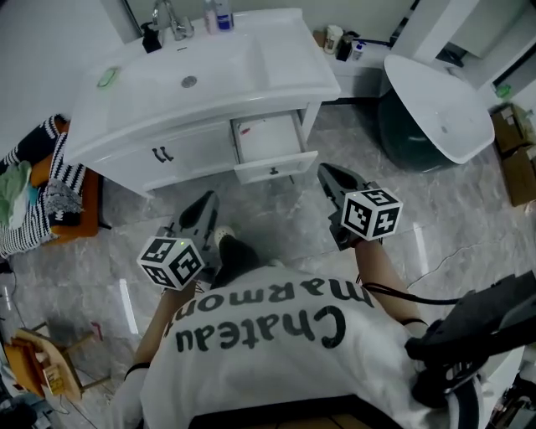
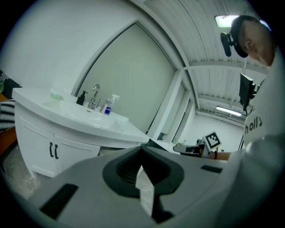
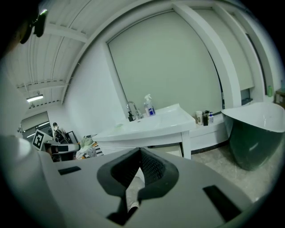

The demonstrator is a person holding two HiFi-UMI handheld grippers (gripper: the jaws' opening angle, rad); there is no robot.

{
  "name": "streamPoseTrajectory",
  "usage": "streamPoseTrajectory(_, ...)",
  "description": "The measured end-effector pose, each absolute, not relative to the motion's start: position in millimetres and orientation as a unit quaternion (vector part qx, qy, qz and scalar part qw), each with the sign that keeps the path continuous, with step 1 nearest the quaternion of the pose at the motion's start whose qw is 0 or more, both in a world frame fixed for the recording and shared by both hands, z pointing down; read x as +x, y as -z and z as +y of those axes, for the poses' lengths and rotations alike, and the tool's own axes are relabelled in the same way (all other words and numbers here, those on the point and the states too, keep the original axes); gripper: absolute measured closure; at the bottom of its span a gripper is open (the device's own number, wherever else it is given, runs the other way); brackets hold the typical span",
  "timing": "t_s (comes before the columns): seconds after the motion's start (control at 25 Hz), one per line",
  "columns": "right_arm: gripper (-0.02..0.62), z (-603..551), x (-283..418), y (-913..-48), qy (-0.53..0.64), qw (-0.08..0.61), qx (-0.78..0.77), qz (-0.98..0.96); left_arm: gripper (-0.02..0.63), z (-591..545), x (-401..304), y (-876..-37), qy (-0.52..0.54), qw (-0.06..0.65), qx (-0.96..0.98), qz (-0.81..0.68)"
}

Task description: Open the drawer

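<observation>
The white vanity (image 1: 126,126) stands ahead of me, and its right-hand drawer (image 1: 270,141) is pulled out, with its front panel (image 1: 276,170) toward me and a pale inside showing. To the drawer's left are two cabinet doors with black handles (image 1: 162,154). My left gripper (image 1: 207,203) hangs over the marble floor, below and left of the drawer and apart from it, shut and empty. My right gripper (image 1: 326,173) sits just right of the drawer front without touching it, shut on nothing. The left gripper view shows its jaws (image 2: 142,153) closed, with the vanity (image 2: 67,120) beyond. The right gripper's jaws (image 3: 139,153) are closed too.
A faucet (image 1: 172,21) and a spray bottle (image 1: 220,15) stand on the sink top. A white-and-dark bathtub (image 1: 435,109) sits at the right, with small bottles (image 1: 343,42) on a ledge beside it. Striped cloth lies on an orange stool (image 1: 50,184) at the left.
</observation>
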State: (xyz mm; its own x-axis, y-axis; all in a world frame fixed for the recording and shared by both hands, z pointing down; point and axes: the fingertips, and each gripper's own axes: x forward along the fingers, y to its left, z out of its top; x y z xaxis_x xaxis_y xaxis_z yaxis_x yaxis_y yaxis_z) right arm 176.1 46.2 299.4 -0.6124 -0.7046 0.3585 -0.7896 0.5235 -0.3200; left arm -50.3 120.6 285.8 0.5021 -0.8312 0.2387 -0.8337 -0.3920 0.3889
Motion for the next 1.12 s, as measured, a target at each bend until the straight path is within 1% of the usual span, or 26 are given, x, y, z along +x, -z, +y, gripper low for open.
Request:
streamPoseTrajectory(0.52,0.584,63,177,-322,-0.214,0.132,0.426,-0.869,0.597,141,-53,-305,-0.017,0.247,0.824,-0.510)
streamPoseTrajectory(1.12,0.584,59,180,-327,-0.213,0.142,0.428,-0.867,0.597,137,-54,-306,-0.023,0.246,0.826,-0.507)
